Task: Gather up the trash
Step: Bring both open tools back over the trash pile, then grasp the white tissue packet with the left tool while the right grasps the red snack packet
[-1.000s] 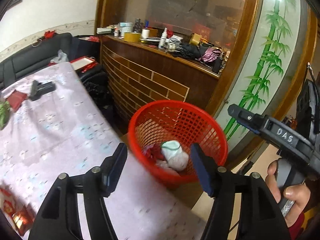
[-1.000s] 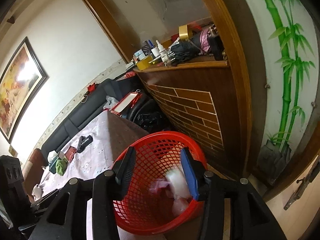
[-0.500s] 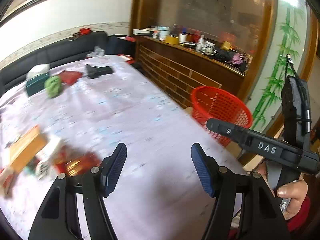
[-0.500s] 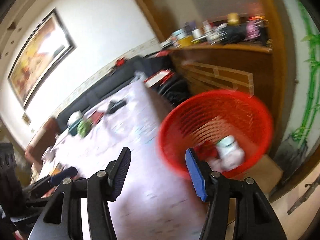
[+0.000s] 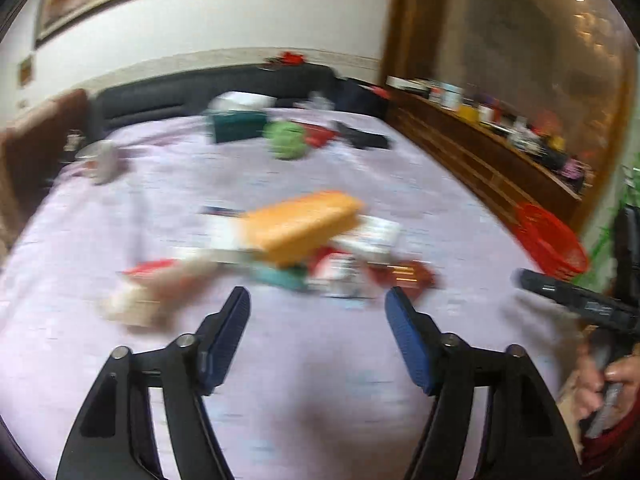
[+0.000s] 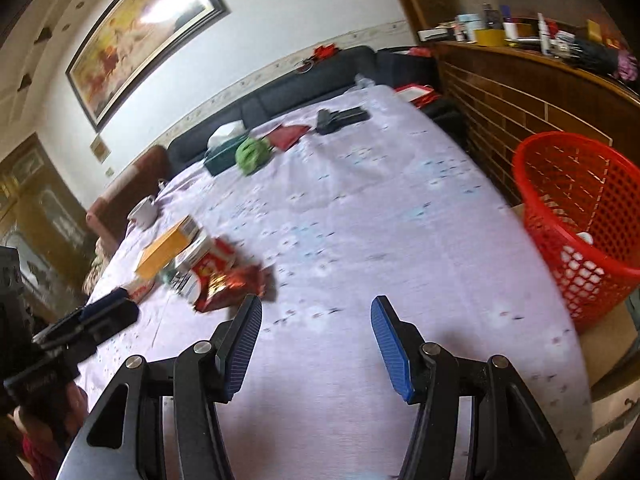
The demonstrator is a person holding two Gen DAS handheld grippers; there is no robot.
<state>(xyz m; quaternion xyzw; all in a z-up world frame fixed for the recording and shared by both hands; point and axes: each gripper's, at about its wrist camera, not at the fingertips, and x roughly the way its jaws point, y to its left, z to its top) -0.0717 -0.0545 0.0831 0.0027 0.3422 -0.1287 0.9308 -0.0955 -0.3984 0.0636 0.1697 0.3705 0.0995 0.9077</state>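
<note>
A heap of trash lies on the lilac tablecloth (image 5: 320, 380): an orange box (image 5: 300, 222), white packets (image 5: 372, 236), a red foil wrapper (image 5: 404, 274). In the right wrist view the same orange box (image 6: 166, 246) and red wrapper (image 6: 224, 280) sit at the left. My left gripper (image 5: 318, 312) hovers just short of the heap, jaws opening, nothing between them. My right gripper (image 6: 316, 322) stands open and empty over bare cloth. The red mesh basket (image 6: 580, 216) holds some trash at the table's right edge; the same basket (image 5: 548, 240) shows small in the left wrist view.
At the table's far end lie a green crumpled thing (image 6: 252, 152), a dark green tissue box (image 6: 222, 156), a red pouch (image 6: 288, 136), a black object (image 6: 340, 118) and a white cup (image 6: 144, 210). A dark sofa (image 6: 312, 76) and a cluttered wooden counter (image 6: 540, 64) border the table.
Both grippers have swung away from the red basket and left across the table toward the trash heap. The heap now lies ahead of the left gripper. Both grippers' jaws stand wider.
</note>
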